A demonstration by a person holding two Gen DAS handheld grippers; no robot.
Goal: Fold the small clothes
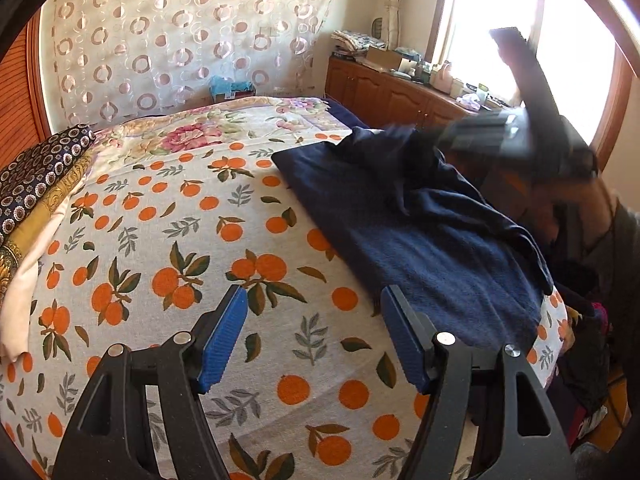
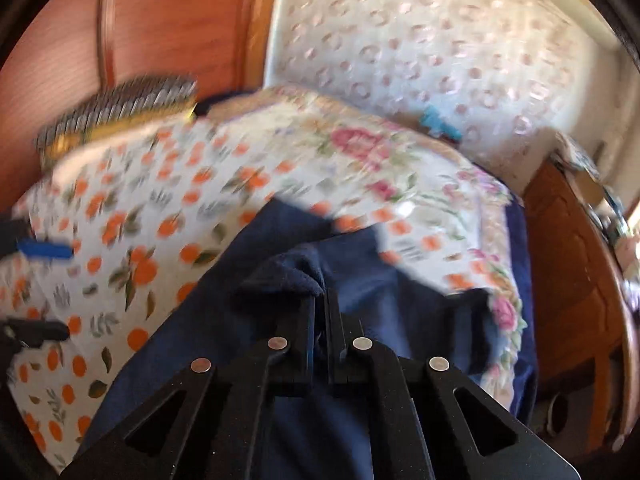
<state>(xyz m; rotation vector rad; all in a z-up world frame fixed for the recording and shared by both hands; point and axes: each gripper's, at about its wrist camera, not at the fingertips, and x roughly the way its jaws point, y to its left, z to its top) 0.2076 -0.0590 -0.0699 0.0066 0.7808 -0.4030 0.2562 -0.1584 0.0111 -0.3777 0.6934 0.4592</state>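
Navy garment (image 2: 288, 276) pinched in right tongs (image 2: 320, 300) — left tongs (image 1: 312, 336) beside it

Quick count from my end: I've got two grippers up, the left gripper (image 1: 312, 336) and the right gripper (image 2: 320, 300). One navy garment (image 1: 420, 240) lies on the right side of the bed. One orange-print sheet (image 1: 180, 240) covers the near part, one floral sheet (image 1: 192, 132) the far part. One stack of folded fabrics (image 1: 36, 192) sits far left.
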